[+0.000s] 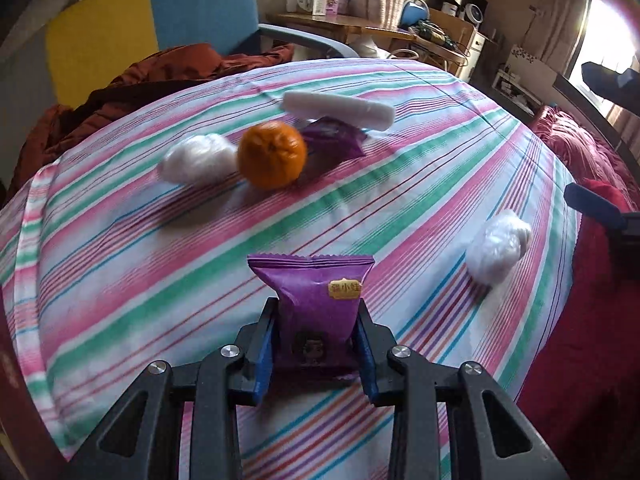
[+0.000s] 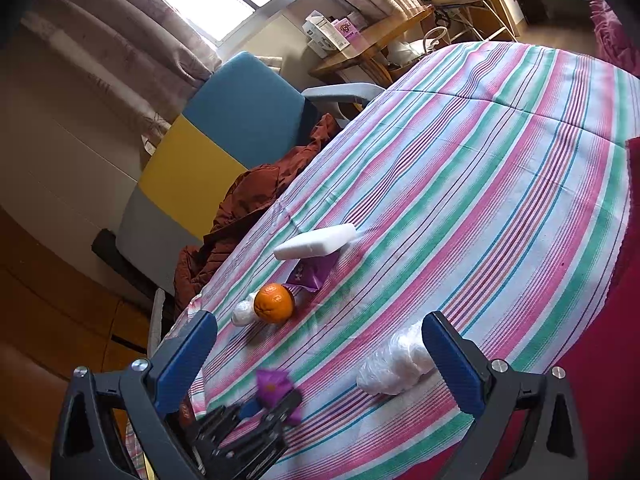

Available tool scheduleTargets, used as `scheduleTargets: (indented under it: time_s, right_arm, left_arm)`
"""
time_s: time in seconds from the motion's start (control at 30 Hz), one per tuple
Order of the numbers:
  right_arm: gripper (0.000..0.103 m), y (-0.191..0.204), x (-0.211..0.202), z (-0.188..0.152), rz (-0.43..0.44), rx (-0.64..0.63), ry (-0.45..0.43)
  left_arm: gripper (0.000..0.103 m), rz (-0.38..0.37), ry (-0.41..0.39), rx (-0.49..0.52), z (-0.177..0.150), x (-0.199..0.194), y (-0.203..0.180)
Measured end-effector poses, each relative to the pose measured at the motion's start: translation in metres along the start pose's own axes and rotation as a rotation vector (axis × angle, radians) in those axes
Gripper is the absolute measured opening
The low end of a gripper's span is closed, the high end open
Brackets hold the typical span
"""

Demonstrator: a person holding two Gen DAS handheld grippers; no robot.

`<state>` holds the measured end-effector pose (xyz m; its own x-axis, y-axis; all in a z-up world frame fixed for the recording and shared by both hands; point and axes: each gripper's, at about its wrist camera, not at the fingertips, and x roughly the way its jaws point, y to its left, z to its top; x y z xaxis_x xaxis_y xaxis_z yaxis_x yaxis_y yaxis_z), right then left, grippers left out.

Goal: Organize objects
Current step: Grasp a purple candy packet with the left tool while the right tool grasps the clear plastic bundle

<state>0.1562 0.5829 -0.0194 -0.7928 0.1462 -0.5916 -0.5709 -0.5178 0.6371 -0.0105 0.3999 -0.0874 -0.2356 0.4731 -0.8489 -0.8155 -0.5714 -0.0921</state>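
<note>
A purple snack packet (image 1: 318,312) stands upright between the blue pads of the left gripper (image 1: 318,344), which is clamped on its lower half; its crimped top edge is free and a small yellow label sits near the upper right. It is held over the near part of the striped cloth (image 1: 400,208) that covers the table. In the right wrist view the same packet shows small and blurred near the bottom, with the left gripper's dark frame below it.

Farther back lies a cluster: an orange (image 1: 272,155), a white plastic-wrapped bundle (image 1: 196,159) touching its left side, a second purple packet (image 1: 334,140) just behind it to the right, and a white foam block (image 1: 338,110) resting partly over that packet. Another white wrapped bundle (image 1: 498,246) lies apart near the right edge of the cloth.

The right gripper (image 2: 320,354) has its jaws spread wide with nothing between them; that bundle lies just beside the inner face of its right finger. A wide stretch of bare cloth runs between the held packet and the cluster, and more toward the far edge.

A rust-coloured garment (image 1: 132,92) is heaped at the far left edge before a blue and yellow chair (image 1: 160,20). The second packet's print is too blurred to read
</note>
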Motion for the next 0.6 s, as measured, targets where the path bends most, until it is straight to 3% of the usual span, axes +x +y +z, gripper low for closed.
scheduleTargets:
  time_s: [0.2,0.6]
  right_arm:
    - [0.103,0.001,0.004,-0.001,-0.035,-0.008,0.015]
    - [0.103,0.003,0.011,-0.002,-0.098,-0.021,0.05]
  left_arm:
    - [0.034,0.009,-0.071,-0.052,-0.038,-0.024,0.021]
    - [0.035,-0.026,-0.131,-0.043,-0.045,-0.024,0.025]
